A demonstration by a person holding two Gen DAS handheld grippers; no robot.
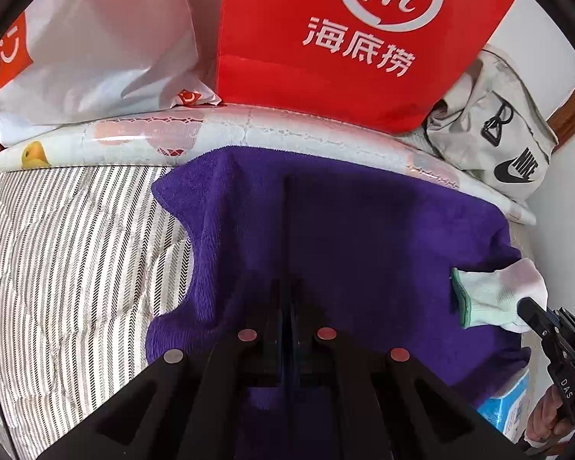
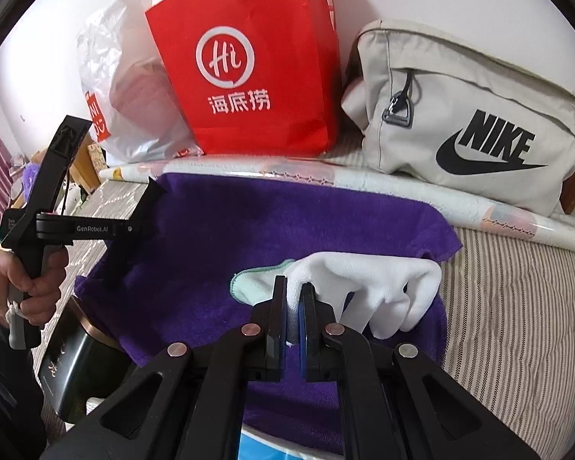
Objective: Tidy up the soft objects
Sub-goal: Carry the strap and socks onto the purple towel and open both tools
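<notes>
A purple towel point(image 1: 345, 237) lies spread on the striped bed; it also shows in the right wrist view point(image 2: 249, 237). A white glove with a green cuff point(image 2: 364, 287) lies on the towel's right part. My right gripper point(image 2: 294, 287) is shut on the glove near its cuff; it shows at the right edge of the left wrist view point(image 1: 529, 312) with the glove point(image 1: 494, 295). My left gripper point(image 1: 287, 230) is shut with its fingers together above the towel; nothing shows between them. It appears from the side in the right wrist view point(image 2: 155, 191).
A red paper bag point(image 1: 345, 38) point(image 2: 249, 69), a white plastic bag point(image 1: 96, 50) point(image 2: 134, 107) and a beige Nike bag point(image 2: 471, 122) point(image 1: 498, 134) stand along the wall behind a folded white quilt point(image 1: 249, 130). A blue packet point(image 1: 506, 410) and a black box point(image 2: 73, 368) lie under the towel's near edge.
</notes>
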